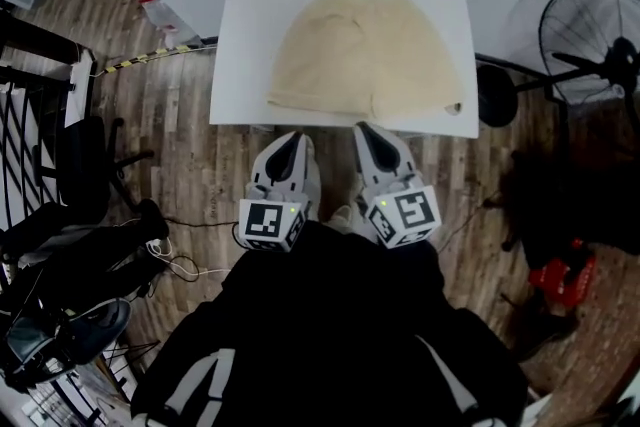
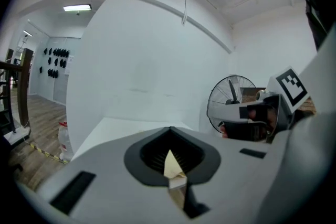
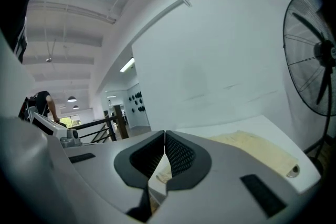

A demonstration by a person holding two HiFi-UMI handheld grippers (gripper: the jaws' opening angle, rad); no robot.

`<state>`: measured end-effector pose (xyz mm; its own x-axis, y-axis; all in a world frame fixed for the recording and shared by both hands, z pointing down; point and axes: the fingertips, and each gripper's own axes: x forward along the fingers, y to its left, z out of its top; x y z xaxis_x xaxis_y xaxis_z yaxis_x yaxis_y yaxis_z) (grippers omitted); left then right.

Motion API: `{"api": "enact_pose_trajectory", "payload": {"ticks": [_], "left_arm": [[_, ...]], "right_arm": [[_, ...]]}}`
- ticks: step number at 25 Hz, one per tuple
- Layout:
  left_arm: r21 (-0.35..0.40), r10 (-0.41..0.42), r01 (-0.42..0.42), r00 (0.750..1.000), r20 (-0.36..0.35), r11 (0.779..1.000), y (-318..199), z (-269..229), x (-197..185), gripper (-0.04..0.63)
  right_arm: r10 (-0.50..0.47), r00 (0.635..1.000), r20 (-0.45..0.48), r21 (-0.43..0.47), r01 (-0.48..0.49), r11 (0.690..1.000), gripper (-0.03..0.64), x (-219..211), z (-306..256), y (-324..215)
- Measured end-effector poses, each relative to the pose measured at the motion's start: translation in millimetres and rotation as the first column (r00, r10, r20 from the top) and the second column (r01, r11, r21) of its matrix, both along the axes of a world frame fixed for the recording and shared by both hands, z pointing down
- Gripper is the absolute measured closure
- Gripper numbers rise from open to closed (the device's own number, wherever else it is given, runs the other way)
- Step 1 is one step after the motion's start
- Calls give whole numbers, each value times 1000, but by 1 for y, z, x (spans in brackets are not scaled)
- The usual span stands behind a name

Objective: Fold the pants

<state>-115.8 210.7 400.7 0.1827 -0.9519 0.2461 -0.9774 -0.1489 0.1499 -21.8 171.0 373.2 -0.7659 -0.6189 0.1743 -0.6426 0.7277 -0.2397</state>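
Cream pants (image 1: 365,55) lie folded into a rounded heap on the white table (image 1: 240,35), their hem along the near edge. Both grippers hover side by side over the floor just short of that edge, pointing at the pants and touching nothing. The left gripper (image 1: 293,137) has its jaws together, and a sliver of cream cloth (image 2: 172,165) shows through the slit behind its tip (image 2: 170,129). In the right gripper (image 1: 366,127) the jaws also meet at the tip (image 3: 165,134), with the pants (image 3: 257,147) ahead to its right. Neither one holds anything.
A standing fan (image 1: 590,40) is right of the table, close to the wall. Left of the table are an office chair (image 1: 85,165) and black frames, with cables (image 1: 175,260) on the wood floor. A red object (image 1: 565,280) lies on the floor at right.
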Motion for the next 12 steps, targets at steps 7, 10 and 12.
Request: {"api": "enact_pose_trajectory", "payload": {"ticks": [7,10,12], "left_arm": [[-4,-12,12,999,-39,1000,-64,4,-45,592],[-30,-5,4,999,-33,1000,-85,12,-61,592],[-52,-2,0,999,-39,999,-97,17,-70,592]], "right_arm": [[-2,999,-38,-31,1,1000,612,-51,15,-62],[-9,998,-65,-49,6,999,612,-68,23,-85],[-16,996,-89,-65,10,998,612,-77,30,-100]]}}
